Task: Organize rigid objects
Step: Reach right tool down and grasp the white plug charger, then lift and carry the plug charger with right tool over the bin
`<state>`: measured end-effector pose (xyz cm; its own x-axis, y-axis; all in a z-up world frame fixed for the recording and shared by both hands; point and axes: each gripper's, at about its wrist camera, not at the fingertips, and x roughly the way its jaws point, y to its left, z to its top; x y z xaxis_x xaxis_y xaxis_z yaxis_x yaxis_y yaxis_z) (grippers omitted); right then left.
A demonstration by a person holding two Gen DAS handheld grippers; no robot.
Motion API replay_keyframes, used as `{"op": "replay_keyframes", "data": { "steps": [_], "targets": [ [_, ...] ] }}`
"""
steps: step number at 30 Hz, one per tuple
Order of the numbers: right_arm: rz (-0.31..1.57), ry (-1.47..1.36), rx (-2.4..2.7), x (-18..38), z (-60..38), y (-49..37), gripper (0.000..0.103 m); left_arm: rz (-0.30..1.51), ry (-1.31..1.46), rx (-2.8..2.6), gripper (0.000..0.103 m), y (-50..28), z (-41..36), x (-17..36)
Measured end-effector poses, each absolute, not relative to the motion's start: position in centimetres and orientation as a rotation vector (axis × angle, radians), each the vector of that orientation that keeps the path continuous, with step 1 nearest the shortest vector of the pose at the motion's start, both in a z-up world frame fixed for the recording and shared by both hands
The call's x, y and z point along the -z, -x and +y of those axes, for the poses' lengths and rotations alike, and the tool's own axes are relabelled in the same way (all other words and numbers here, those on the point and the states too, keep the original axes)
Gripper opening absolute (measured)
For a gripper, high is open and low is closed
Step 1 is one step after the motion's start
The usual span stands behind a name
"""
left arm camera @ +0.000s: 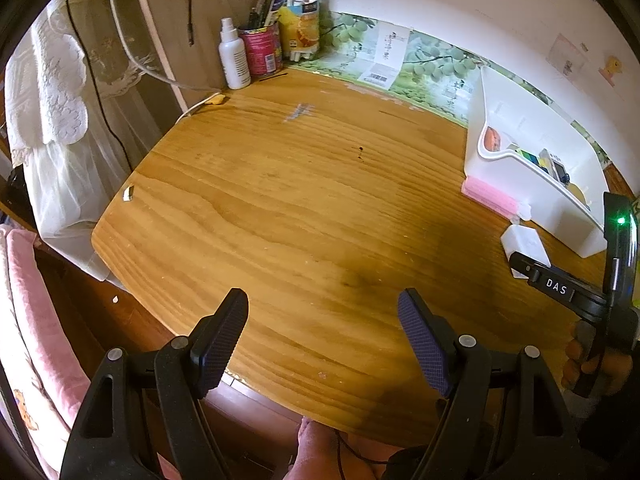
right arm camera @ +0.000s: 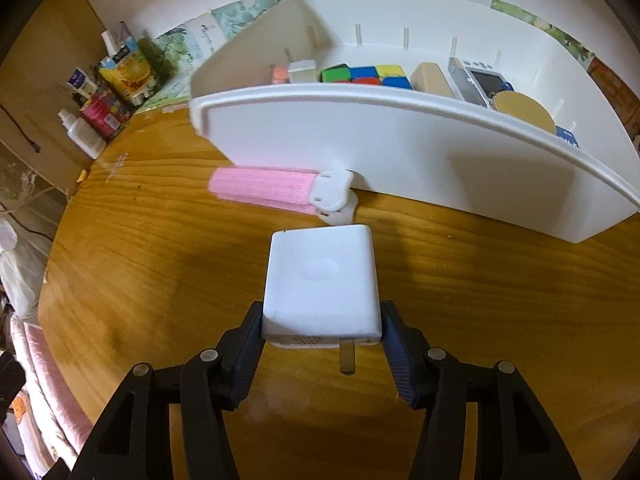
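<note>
left wrist | wooden table (left arm camera: 304, 200) bare, left gripper (left arm camera: 322, 340) spread | right gripper (right arm camera: 322, 340) pinching white charger (right arm camera: 320, 280)

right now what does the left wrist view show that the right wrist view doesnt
Only the left wrist view: the open, empty left gripper over bare wooden table, and a hand holding the right tool. Only the right wrist view: the right gripper shut on the white charger, its prong facing the camera. Both: the white bin, pink roller, spray bottle and cans.
</note>
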<state>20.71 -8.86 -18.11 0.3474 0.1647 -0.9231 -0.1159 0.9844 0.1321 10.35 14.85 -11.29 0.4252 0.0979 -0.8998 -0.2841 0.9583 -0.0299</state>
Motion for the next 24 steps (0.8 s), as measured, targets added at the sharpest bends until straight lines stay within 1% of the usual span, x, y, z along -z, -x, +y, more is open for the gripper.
{"op": "replay_keyframes", "data": {
  "steps": [14,24],
  "targets": [
    [1.057,0.028,-0.327,13.0,-7.0,-19.4,0.055,1.101,0.163,-0.147,0.08,-11.3,13.0,11.1],
    [0.901,0.074,-0.393,8.8,-7.2,-18.9,0.055,1.076,0.174,-0.04,0.08,-11.9,11.2,10.5]
  ]
}}
